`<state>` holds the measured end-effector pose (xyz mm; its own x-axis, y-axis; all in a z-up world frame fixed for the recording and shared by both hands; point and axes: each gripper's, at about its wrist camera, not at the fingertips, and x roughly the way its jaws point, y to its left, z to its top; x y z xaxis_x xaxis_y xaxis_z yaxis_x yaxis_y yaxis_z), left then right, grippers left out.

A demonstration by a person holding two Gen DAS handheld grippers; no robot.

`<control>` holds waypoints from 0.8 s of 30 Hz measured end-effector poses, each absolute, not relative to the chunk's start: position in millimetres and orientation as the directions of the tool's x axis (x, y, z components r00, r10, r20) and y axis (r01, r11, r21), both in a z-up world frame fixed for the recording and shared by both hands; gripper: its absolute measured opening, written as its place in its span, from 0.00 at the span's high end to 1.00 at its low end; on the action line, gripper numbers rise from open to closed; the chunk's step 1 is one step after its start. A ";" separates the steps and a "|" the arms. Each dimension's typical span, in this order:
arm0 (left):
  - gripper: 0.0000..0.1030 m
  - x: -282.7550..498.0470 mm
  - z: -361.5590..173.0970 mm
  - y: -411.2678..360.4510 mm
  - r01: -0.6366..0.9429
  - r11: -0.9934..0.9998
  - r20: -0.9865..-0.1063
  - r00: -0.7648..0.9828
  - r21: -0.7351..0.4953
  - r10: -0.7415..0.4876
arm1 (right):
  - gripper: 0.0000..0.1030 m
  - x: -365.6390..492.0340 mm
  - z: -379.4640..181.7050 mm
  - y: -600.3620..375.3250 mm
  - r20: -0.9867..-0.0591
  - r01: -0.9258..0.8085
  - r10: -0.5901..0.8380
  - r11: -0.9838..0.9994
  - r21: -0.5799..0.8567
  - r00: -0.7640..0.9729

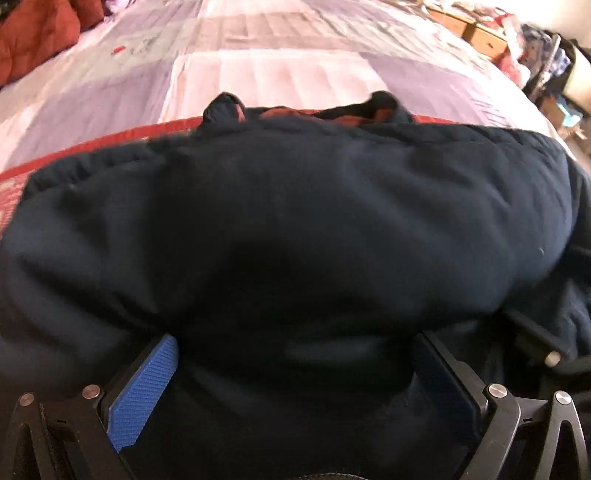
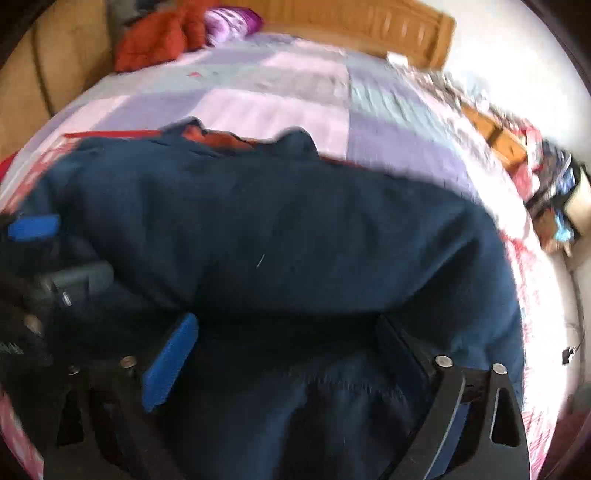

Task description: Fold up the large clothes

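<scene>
A dark navy garment lies spread across the near part of a bed, its red lining showing at the collar on the far edge. It rests on a red-patterned cloth that edges it on the far side; beyond that, the bedspread is a patchwork of lilac, grey and pink squares.

The left tool sits low at the garment's near edge. Its blue-padded fingers stand wide apart, with a thick bulge of navy fabric filling the gap between them; they are not pinched shut on it.

The right tool is likewise at the near edge, further to the right along the garment. Its fingers are also spread, and a fold of cloth lies between them and over the right finger. From the right wrist view, the left tool appears at the left edge, blurred, resting on the fabric.

At the head of the bed, an orange-red quilt and a purple pillow lie by the wooden headboard. Cluttered items sit beside the bed on the right.
</scene>
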<state>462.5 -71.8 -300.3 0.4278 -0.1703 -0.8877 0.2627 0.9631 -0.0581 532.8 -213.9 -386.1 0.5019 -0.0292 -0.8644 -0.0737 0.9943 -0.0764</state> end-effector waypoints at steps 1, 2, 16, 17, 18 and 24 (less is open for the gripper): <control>0.00 468.8 -300.9 -72.2 0.258 0.965 -0.888 0.432 -0.048 -0.159 | 0.00 533.7 -390.3 -217.0 -0.862 -0.058 -0.044 0.995 -0.085 0.506; 0.00 477.3 -301.5 -73.4 0.255 0.966 -0.890 0.431 -0.037 -0.147 | 0.00 546.5 -392.2 -220.6 -0.862 -0.031 -0.063 0.995 -0.091 0.502; 0.02 511.6 -294.9 -64.5 0.246 0.967 -0.858 0.479 -0.071 -0.185 | 0.04 565.8 -373.7 -219.5 -0.812 -0.023 -0.024 0.999 -0.045 0.583; 0.02 512.8 -297.6 -66.6 0.250 0.968 -0.858 0.489 -0.032 -0.155 | 0.12 565.3 -372.1 -208.3 -0.802 -0.059 -0.019 0.996 -0.067 0.598; 0.01 517.7 -303.6 -67.9 0.251 0.968 -0.868 0.482 0.004 -0.121 | 0.12 569.8 -376.4 -199.2 -0.808 -0.073 -0.060 0.989 -0.126 0.586; 0.00 561.6 -315.4 11.4 0.064 0.991 -0.887 0.456 0.117 0.075 | 0.10 594.0 -393.0 -256.2 -0.852 0.012 -0.104 0.993 -0.114 0.513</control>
